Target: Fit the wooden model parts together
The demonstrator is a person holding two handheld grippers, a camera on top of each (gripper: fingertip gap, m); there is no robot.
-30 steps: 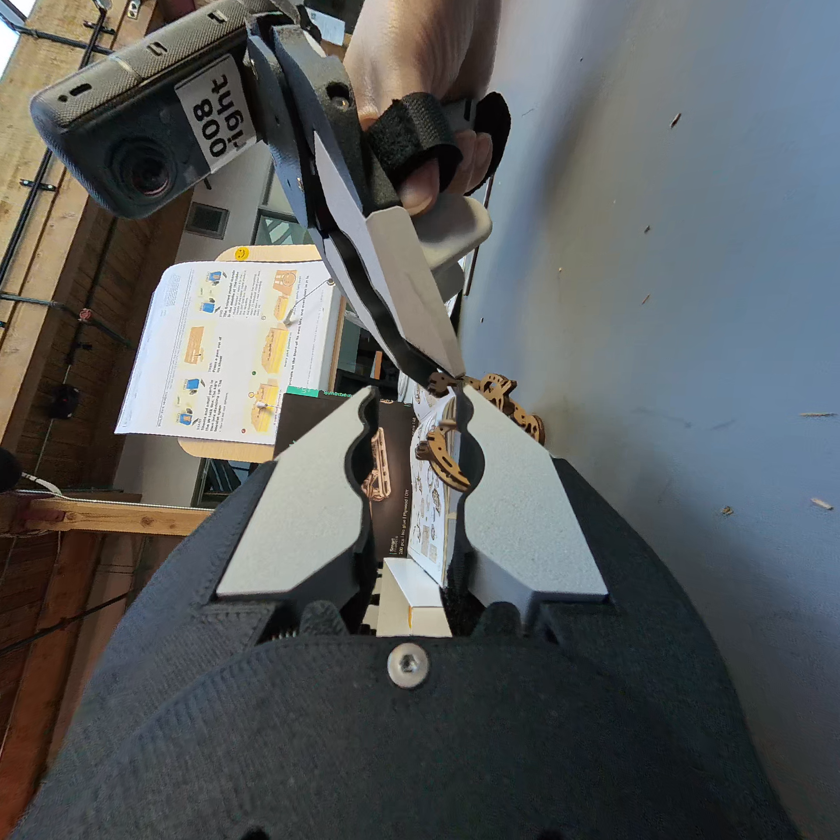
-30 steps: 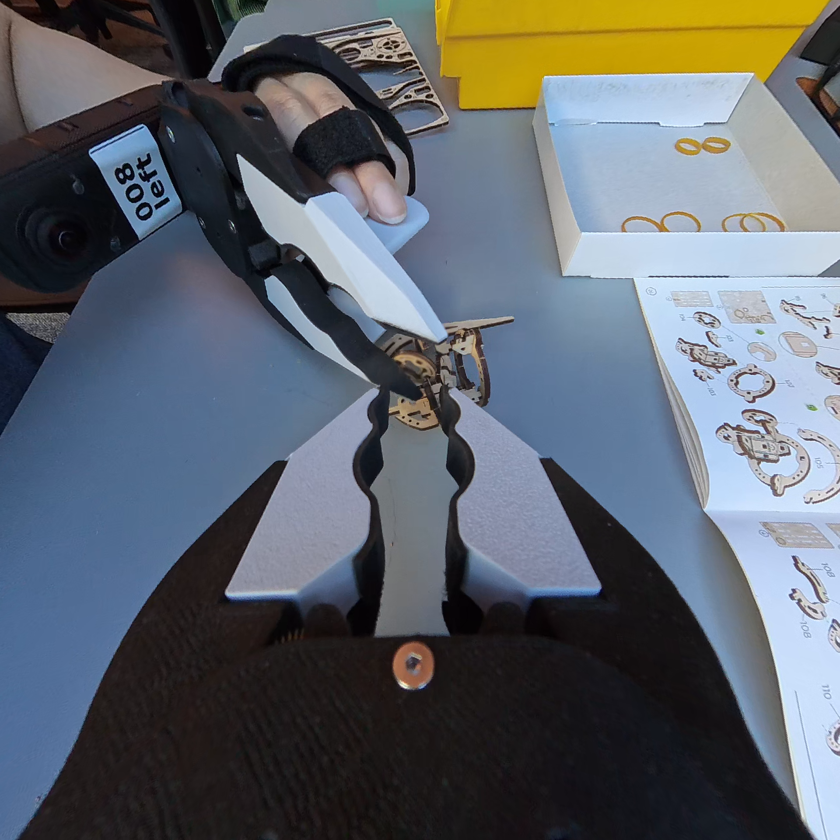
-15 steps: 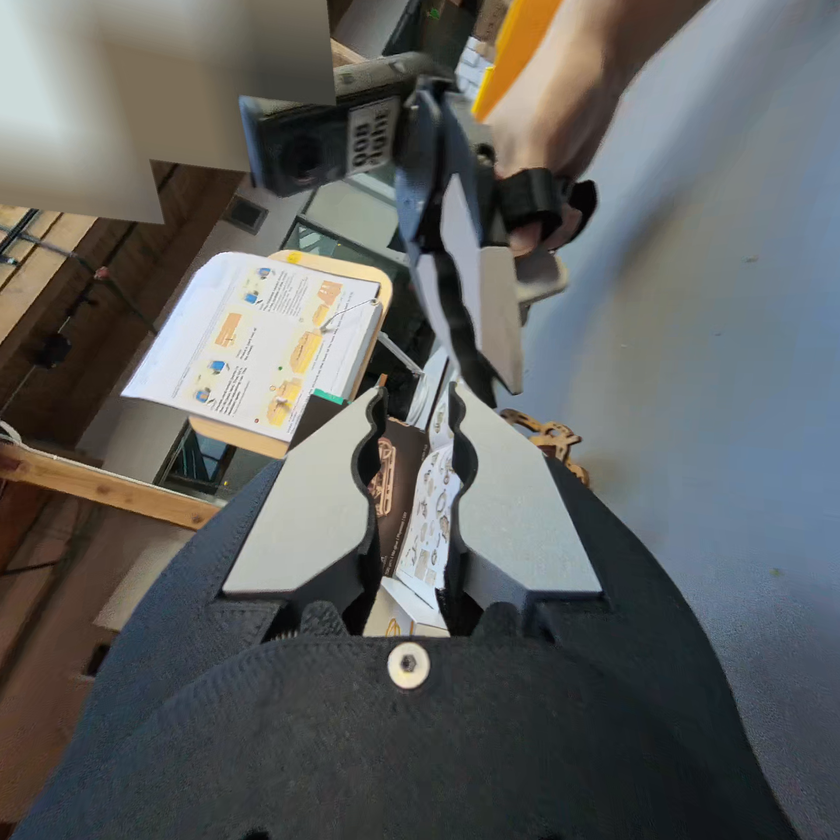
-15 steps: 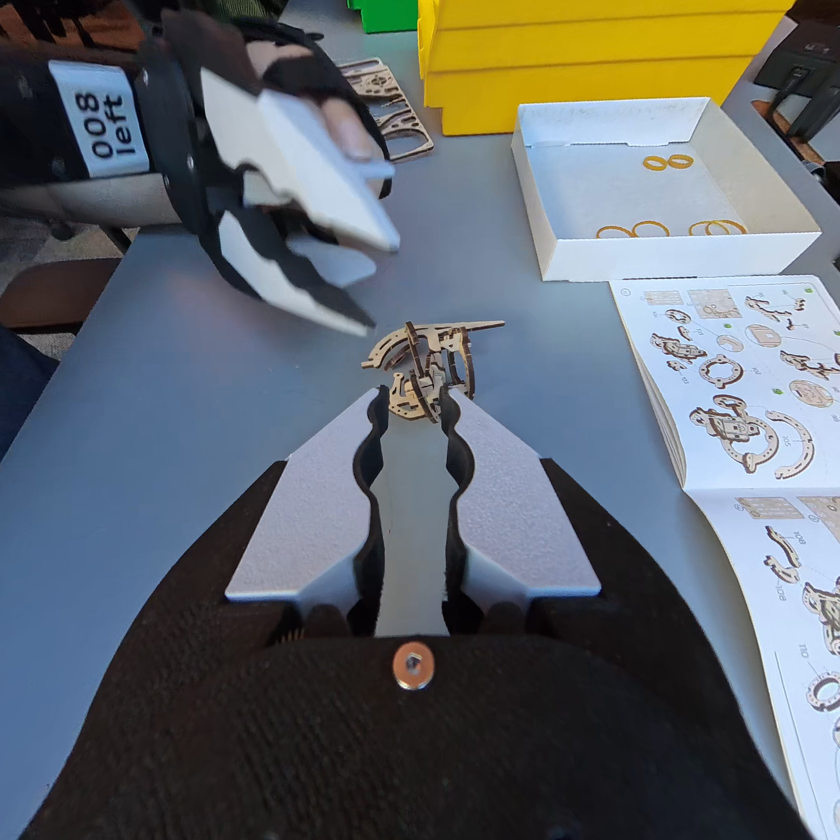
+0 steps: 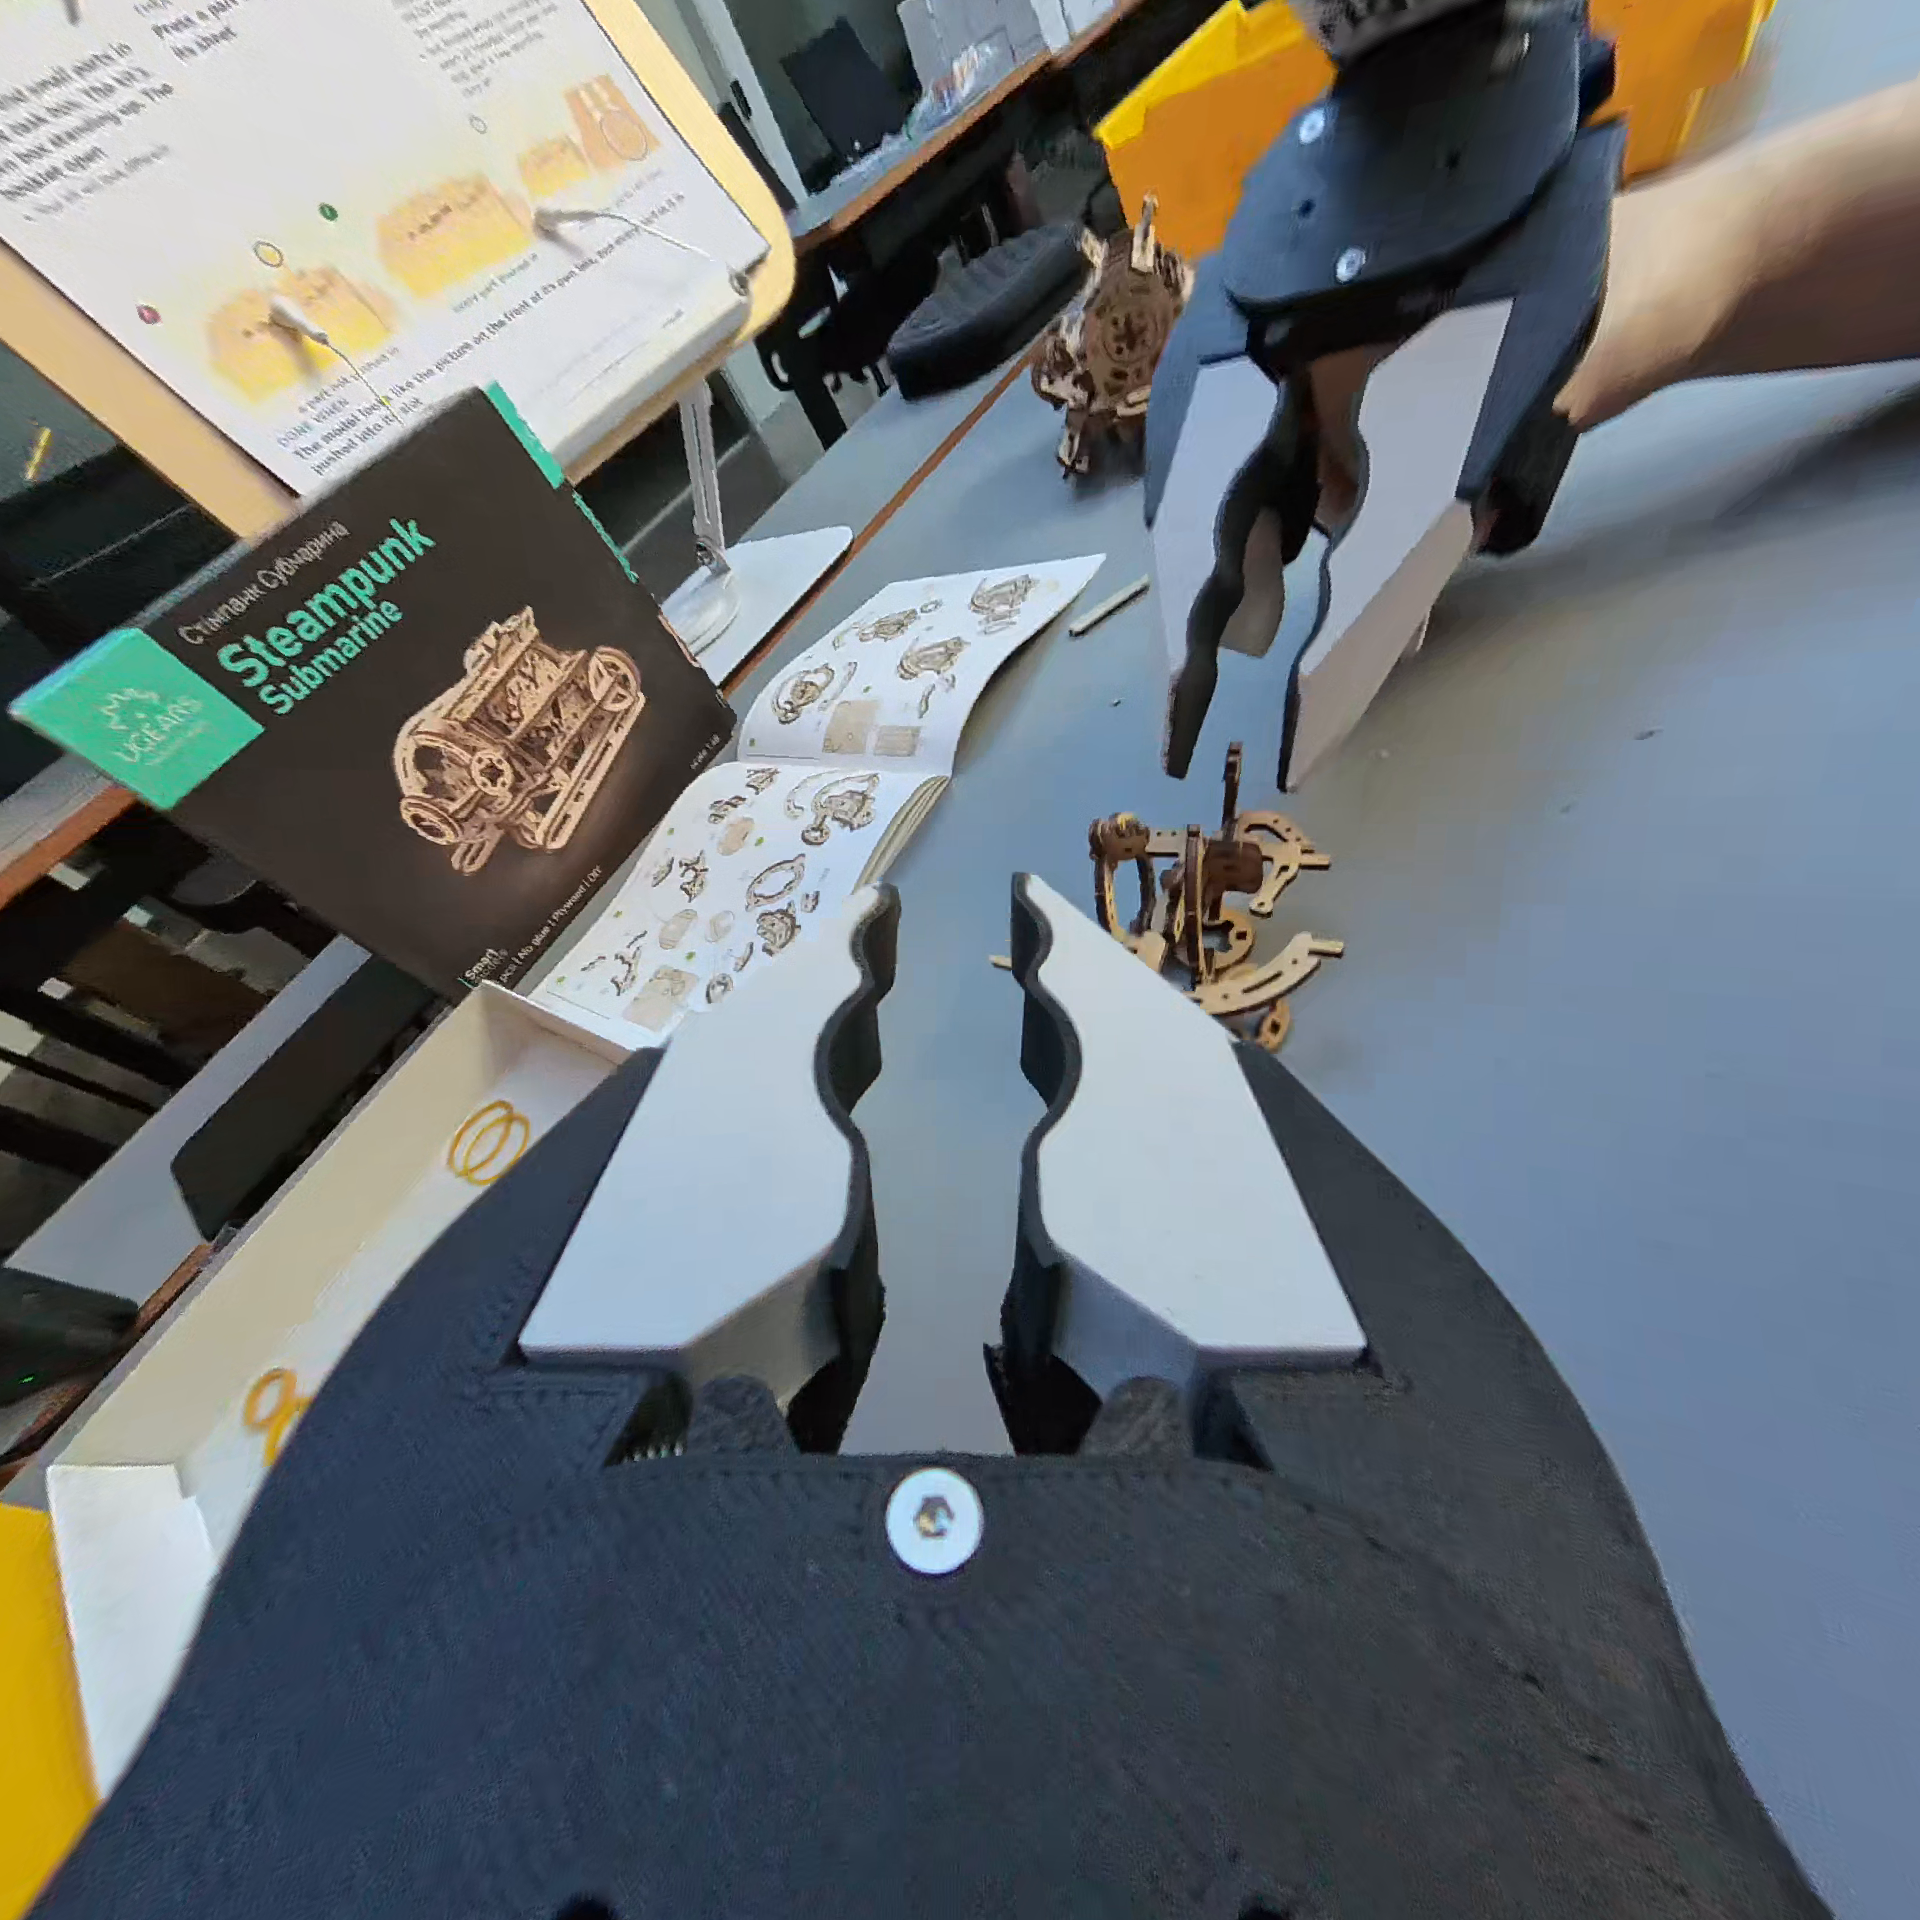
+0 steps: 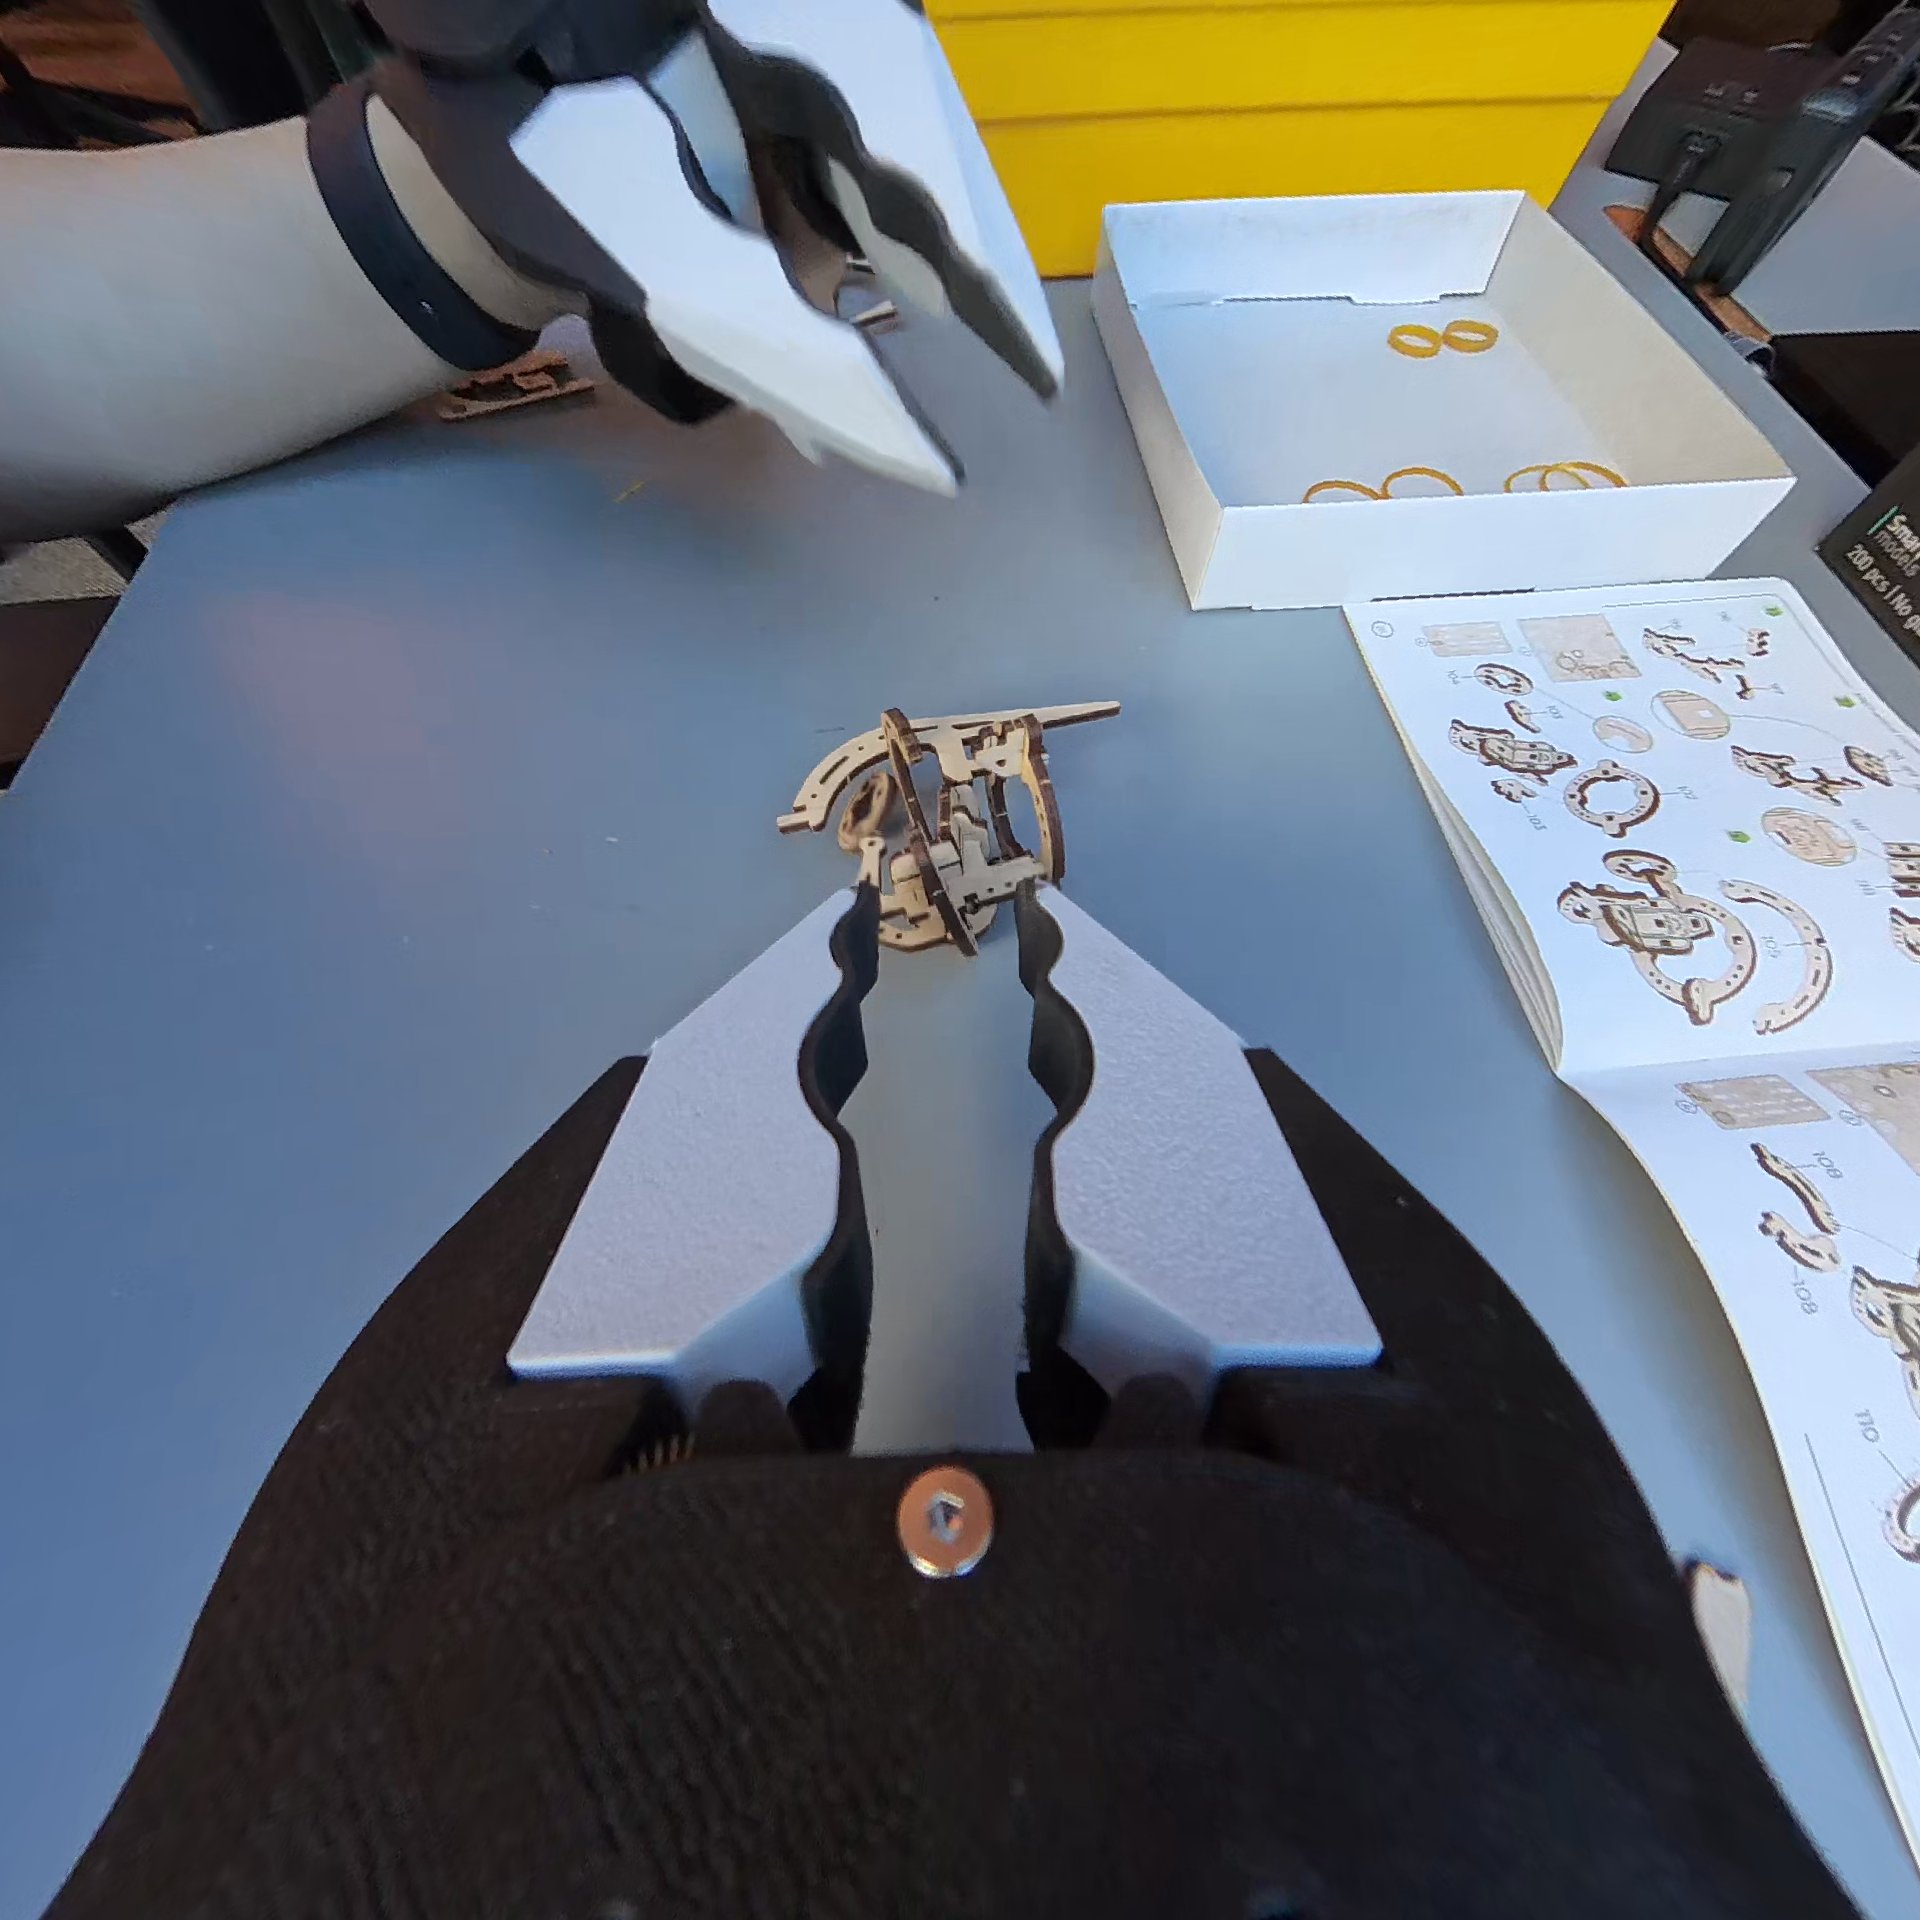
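Since a second ago the left gripper [image 6: 997, 436] has let go of the wooden model [image 6: 935, 831] and lifted clear of it; the model now sits alone on the grey table [image 6: 416, 779]. Seen from the right wrist, the left gripper hangs blurred at about eleven o'clock, well apart from the model, its jaws parted with nothing between them. The right gripper [image 6: 940, 914] has its jaws spread about as wide as the model, empty; the model stands at twelve o'clock just past the fingertips [image 6: 852, 914], and contact cannot be told.

Seen from the left wrist, the model [image 5: 1205, 904] lies at one o'clock, just beside the right finger, with the other gripper [image 5: 1231, 769] poised above it. Its thin pointed strip runs crosswise, nine to three, over upright curved ribs. The right gripper is nearer, so closing it across the base looks like the likelier next move. An instruction booklet [image 6: 1662, 883] lies at two o'clock, a white box [image 6: 1455, 540] with rubber bands [image 6: 1444, 338] beyond.
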